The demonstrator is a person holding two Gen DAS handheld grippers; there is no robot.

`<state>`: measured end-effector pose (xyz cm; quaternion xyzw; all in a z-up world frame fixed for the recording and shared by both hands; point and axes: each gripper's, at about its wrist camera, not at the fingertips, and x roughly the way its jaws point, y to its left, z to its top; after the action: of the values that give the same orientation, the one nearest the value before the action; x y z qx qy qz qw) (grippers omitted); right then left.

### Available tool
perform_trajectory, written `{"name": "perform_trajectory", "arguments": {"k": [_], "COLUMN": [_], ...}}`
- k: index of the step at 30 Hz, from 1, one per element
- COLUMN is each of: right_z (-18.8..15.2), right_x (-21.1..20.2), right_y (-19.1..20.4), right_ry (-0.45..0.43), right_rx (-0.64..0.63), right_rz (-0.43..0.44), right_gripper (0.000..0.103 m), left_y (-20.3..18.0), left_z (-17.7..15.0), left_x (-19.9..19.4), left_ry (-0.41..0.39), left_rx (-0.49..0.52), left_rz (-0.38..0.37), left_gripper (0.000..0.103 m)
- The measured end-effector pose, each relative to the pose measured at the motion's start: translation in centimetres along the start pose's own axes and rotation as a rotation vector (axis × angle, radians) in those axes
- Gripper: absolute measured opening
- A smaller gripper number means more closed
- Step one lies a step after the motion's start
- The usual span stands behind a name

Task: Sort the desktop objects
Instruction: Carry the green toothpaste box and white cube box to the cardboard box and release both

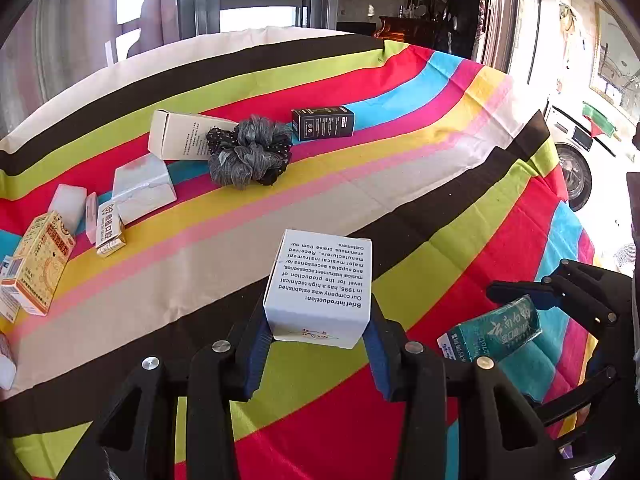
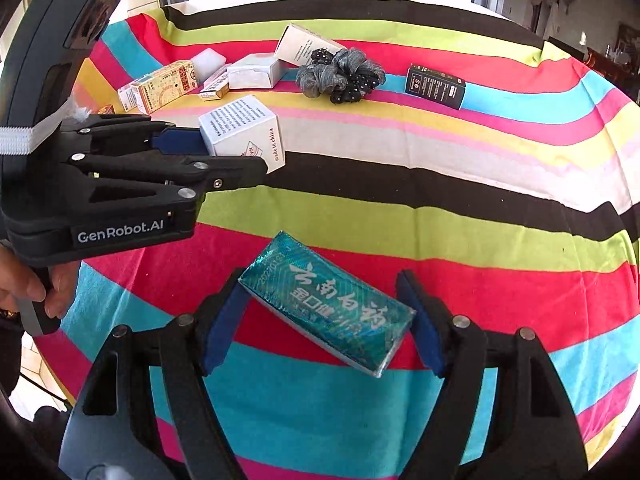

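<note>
- Left wrist view shows us the left gripper (image 1: 318,350) clamped on a white box (image 1: 320,286), blue pads pressed against its two sides, the box apparently raised off the worktop (image 1: 400,184) with its printed English text facing up.
- From the right wrist view we see the right gripper (image 2: 320,324) closed on a teal box (image 2: 328,306) – the box sits slantwise between the pads, gripped near its two ends, glossy wrap catching the light, white Chinese characters on top.
- We judge the sorting to be well under way but not finished: two boxes are in hand and not yet set down anywhere.
- On the far left of the striped cloth a cluster of boxes (image 1: 48,256) already lies close together – orange-and-cream cartons, small white packs, a pale flat box (image 1: 140,192) – which may be the gathering spot, though we cannot be sure.
- Still scattered farther back: a long white carton (image 1: 180,134) touching a pile of grey and black scrunchies (image 1: 248,152), and a black box (image 1: 324,122) just beside them.
- We reckon those remain to be sorted once the held pair is placed.
</note>
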<state>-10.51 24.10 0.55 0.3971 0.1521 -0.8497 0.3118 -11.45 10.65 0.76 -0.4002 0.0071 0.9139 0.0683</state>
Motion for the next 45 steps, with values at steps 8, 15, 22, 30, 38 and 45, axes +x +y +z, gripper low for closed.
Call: {"name": "perform_trajectory", "arguments": {"k": [8,15,22,30,38,45], "right_z": [-4.3,-6.6,-8.9,-12.5,-16.9,-22.0], "right_x": [-3.5,-6.6,-9.5,-12.3,-15.3,-17.7], "right_y": [0.2,-0.1,-1.5,-3.7,-6.1,-8.3], "right_ry": [-0.059,-0.092,-0.138,-0.167,-0.180,-0.169], "right_rx": [0.117,0.141,0.186,0.260,0.351,0.453], "right_rz": [0.009,-0.023,-0.056,-0.099,-0.156,-0.226], "right_gripper": [0.076,0.076,0.077,0.077,0.077,0.077], "left_y": [-1.1,-3.2,-6.3,-11.4,-18.0,-24.8], "left_z": [-3.7,-6.0,-7.0,-7.5,-7.8,-8.8], "left_x": [-4.0,-5.7,-6.3,-6.8,-7.0,-6.7], "left_ry": [0.002,0.003,0.011,0.010,0.018,0.052], "left_rx": [0.002,0.026,0.080,0.178,0.302,0.420], "left_rz": [0.024,0.011,0.000,-0.038,-0.113,-0.221], "left_gripper": [0.043,0.043,0.043,0.044,0.044,0.043]}}
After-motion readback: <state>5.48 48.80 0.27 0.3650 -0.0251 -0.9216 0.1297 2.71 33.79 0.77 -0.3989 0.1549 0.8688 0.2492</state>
